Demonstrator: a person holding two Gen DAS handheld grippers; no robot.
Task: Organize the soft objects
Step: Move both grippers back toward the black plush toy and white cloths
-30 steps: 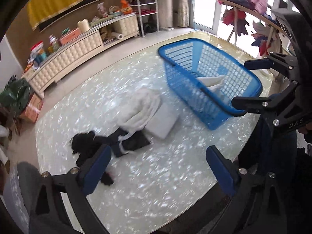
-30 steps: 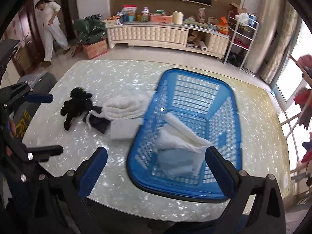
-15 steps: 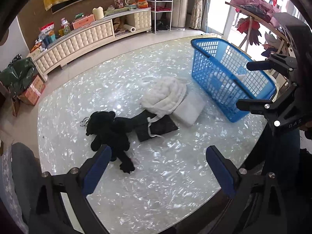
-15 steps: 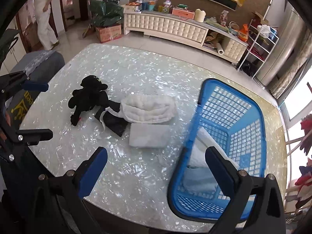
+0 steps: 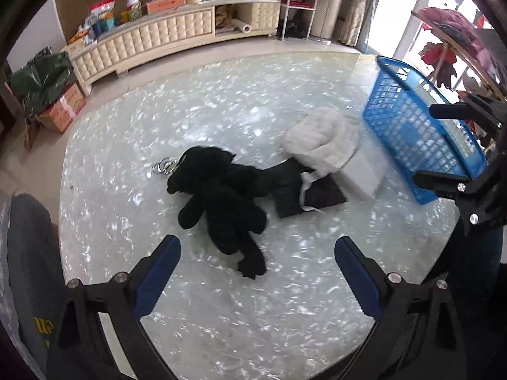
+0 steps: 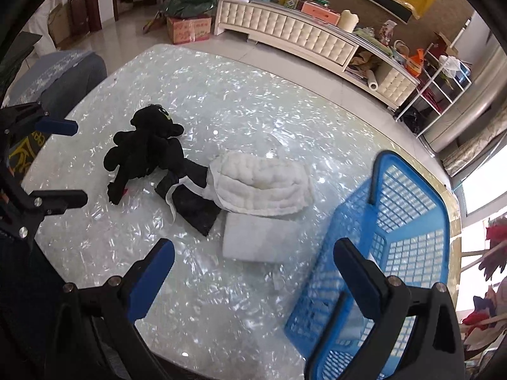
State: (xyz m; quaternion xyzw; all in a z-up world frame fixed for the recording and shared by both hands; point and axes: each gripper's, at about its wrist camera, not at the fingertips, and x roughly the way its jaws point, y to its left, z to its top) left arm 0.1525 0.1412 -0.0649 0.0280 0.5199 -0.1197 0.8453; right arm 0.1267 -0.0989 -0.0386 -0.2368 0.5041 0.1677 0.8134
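A black plush toy lies on the pearly white table, right in front of my open, empty left gripper. Beside it lie a dark folded cloth, a fluffy white folded blanket and a flat white folded towel. The blue basket stands at the right. In the right wrist view the plush, dark cloth, blanket and towel lie ahead of my open, empty right gripper; the basket is beside its right finger.
A metal keyring lies by the plush's head. A chair back stands at the table's left edge. A long cream sideboard and a cardboard box stand beyond the table. The left gripper shows at the right view's left edge.
Both grippers have swung left, away from the basket. The plush and folded cloths have come to the middle of both views, and the basket has slid to the right edge.
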